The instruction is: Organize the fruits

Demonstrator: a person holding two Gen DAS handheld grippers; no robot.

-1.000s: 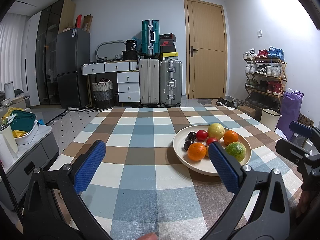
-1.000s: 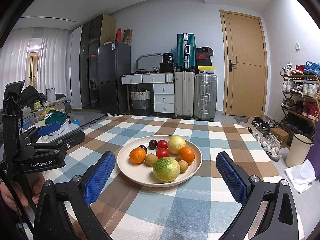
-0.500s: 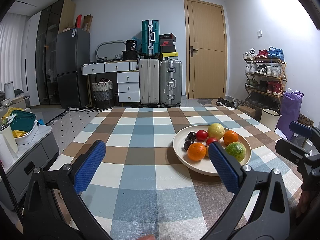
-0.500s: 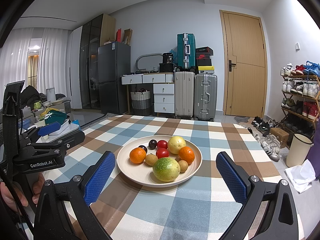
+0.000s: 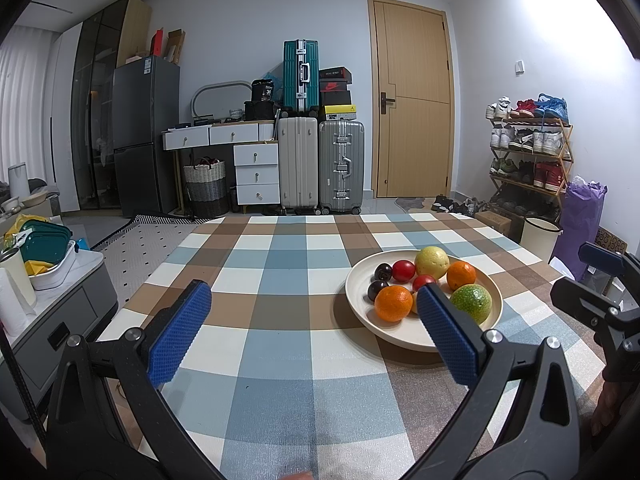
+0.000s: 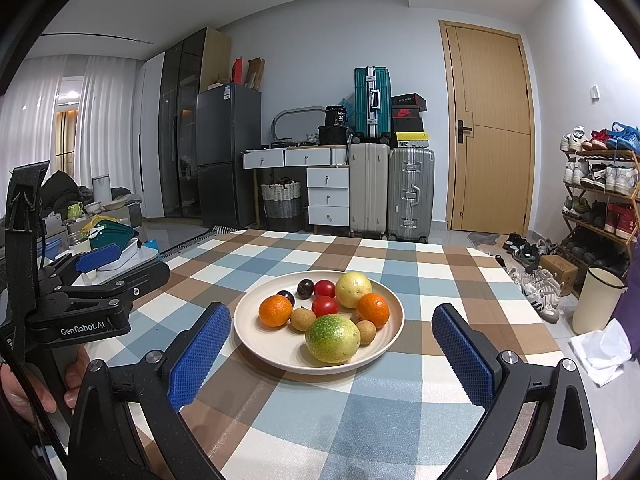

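Both of my claws hover low over the checked bench (image 6: 440, 264), each with its blue pads spread wide and nothing between them: the left claw (image 5: 312, 334) sits to the left of the plate (image 6: 256, 334), the right claw (image 6: 332, 354) faces it squarely. All the fruit I can see lies gathered on that cream plate: two oranges (image 6: 275, 311), a yellow-green fruit (image 6: 333, 339) nearest me, a pale yellow fruit (image 6: 353, 289) at the back, two red tomatoes (image 6: 325, 306), two dark plums (image 6: 305, 288) and two small brown fruits (image 6: 303, 318). This arrangement fits either fruit already collected or fruit waiting to be sorted out elsewhere; the frames do not settle which. Hazards: every piece is round and rests loosely against its neighbours, so a pad pushed into the cluster could nudge one over the shallow rim and send it rolling across the cloth; pinching a tomato or plum hard would bruise or split it; a pad catching the rim could tip or slide the plate. The two claws are near each other and could collide over the plate. Orientation: the fruits are near-spherical with no marked long axis; the yellow-green one looks slightly elongated left to right, though fisheye distortion makes that uncertain. The plate lies flat, opening upward.
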